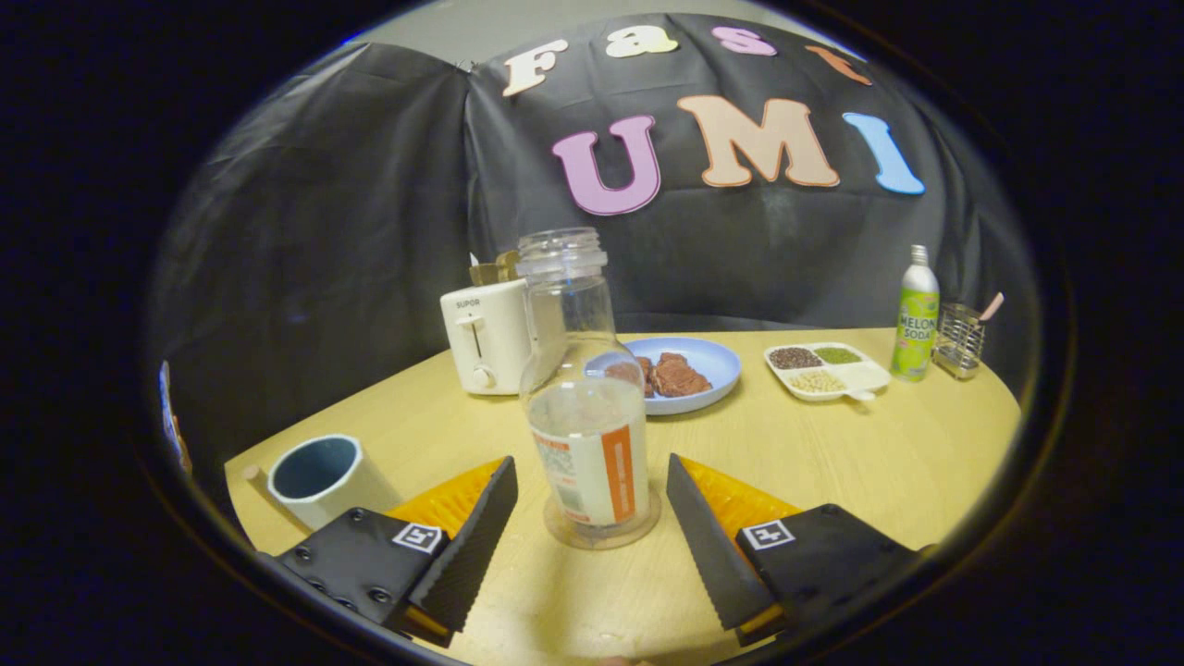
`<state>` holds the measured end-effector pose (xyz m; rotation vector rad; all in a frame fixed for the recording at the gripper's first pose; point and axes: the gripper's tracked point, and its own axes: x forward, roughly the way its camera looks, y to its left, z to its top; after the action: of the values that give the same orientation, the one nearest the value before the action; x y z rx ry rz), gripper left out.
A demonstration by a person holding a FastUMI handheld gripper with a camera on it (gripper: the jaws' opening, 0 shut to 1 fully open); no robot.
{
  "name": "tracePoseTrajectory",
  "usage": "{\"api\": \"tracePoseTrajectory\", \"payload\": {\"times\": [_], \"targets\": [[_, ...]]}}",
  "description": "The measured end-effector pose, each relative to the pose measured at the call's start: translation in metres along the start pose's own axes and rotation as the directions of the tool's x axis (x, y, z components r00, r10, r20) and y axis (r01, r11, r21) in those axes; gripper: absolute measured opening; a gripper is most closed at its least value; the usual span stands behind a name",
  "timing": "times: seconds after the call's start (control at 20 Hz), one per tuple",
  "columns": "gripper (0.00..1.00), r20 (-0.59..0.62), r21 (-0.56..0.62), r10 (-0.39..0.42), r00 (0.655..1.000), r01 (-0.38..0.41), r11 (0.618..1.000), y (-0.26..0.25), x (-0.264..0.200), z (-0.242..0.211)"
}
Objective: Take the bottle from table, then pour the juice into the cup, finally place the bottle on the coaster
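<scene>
Here, the tongs (592, 523) gape either side of the bottle (583, 407) upright on its coaster (601, 535); a stray nudge could topple it.

bottle (583, 398) on coaster (601, 532), jaws apart

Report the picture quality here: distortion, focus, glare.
Gripper view: strong fisheye bending, the table edge curving; the clear bottle on its coaster between the open claw fingers is sharp; faint glare on the glass; soft, even lighting with weak shadows.
</scene>
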<state>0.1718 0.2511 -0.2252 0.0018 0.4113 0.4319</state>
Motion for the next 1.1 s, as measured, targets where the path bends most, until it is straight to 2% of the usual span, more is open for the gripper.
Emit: {"api": "tracePoseTrajectory", "payload": {"times": [0.3,0.55,1.1], "targets": [[1.00,0.050,0.018,-0.016,0.999,0.015,1.000,-0.005,-0.057,0.011],[1.00,0.105,-0.012,-0.068,0.992,0.069,0.998,-0.019,-0.096,0.027],[1.00,0.177,0.033,-0.165,0.970,0.161,0.986,-0.055,-0.149,0.048]]}}
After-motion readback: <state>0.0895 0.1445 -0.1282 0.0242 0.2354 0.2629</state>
